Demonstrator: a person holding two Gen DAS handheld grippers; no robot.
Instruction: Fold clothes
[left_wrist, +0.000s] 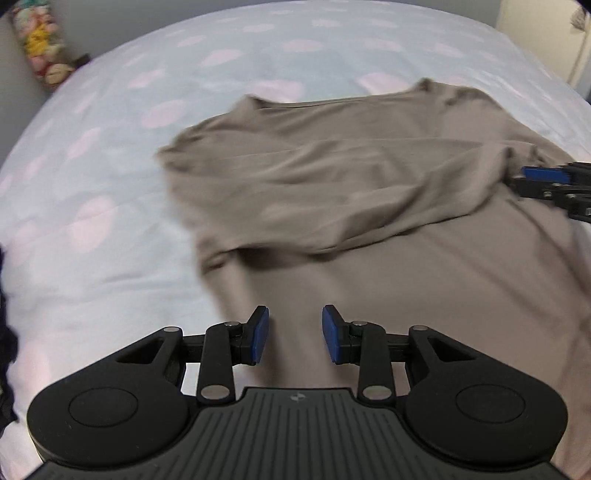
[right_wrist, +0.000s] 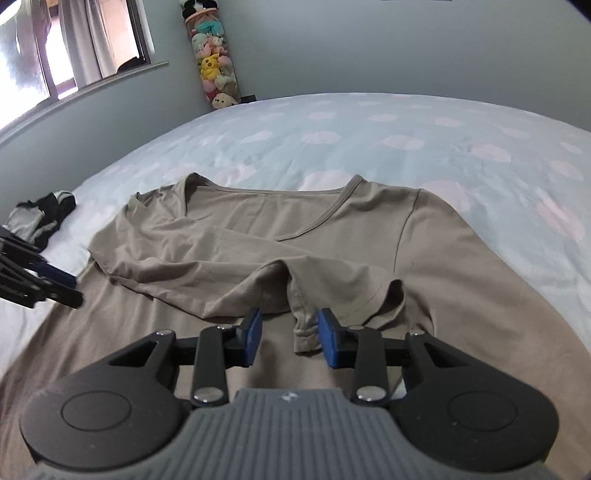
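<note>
1. Nearest my left lens, my left claw (left_wrist: 294, 334) hangs over the lower body of the taupe shirt (left_wrist: 369, 177), its blue pads (left_wrist: 260, 334) spread apart with only flat cloth showing beneath the gap, nothing pinched.
2. Closest to my right lens, my right claw (right_wrist: 290, 338) is spread too; the bunched sleeve cuff (right_wrist: 304, 332) lies in the gap near the right-side pad, and I cannot tell whether it touches that pad.
3. That shirt lies spread on the bed (right_wrist: 369, 140), neckline (right_wrist: 295, 210) toward the far side, one sleeve folded across the chest.
4. From the right view, my left claw shows at the shirt's left edge (right_wrist: 40, 280).
5. Beyond it, a dark garment (right_wrist: 44, 218) sits crumpled on the sheet.
6. Stuffed toys (right_wrist: 216, 70) stack up in the far corner, beside a window (right_wrist: 55, 48).
</note>
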